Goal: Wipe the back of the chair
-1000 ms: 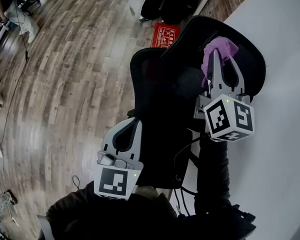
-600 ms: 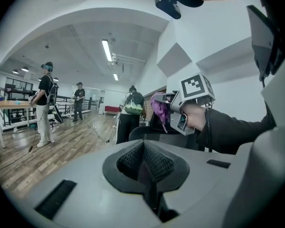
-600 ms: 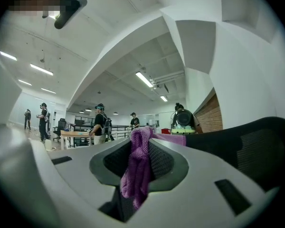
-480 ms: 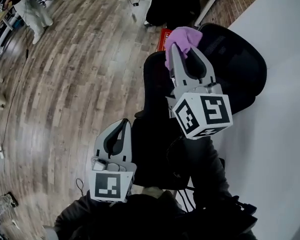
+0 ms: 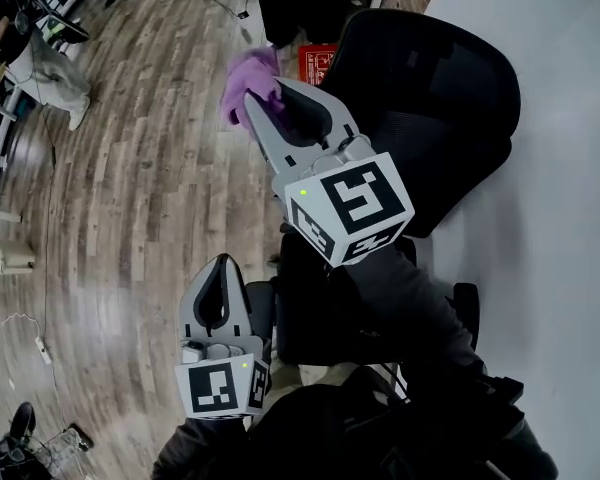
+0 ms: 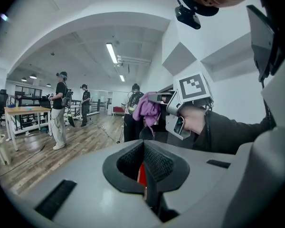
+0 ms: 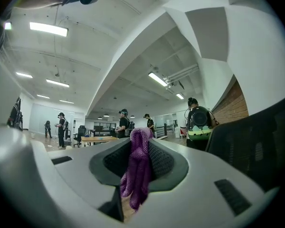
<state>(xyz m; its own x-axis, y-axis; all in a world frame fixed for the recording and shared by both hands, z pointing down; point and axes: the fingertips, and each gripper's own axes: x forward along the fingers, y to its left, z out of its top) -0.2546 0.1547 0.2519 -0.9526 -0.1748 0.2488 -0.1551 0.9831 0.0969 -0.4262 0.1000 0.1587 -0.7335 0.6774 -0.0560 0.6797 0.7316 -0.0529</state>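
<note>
Chair back [image 5: 435,83] stands apart; right gripper [image 5: 264,92] has jaws closed on purple cloth [image 5: 246,76].

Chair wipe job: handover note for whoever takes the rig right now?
Right gripper: shut on the purple cloth, held in the air over the floor beside the chair, not touching it.
Left gripper: shut, nothing in it, held low.
Done: can't tell how much of the back is wiped.
Left: bring the cloth onto the chair's back and wipe.
</note>
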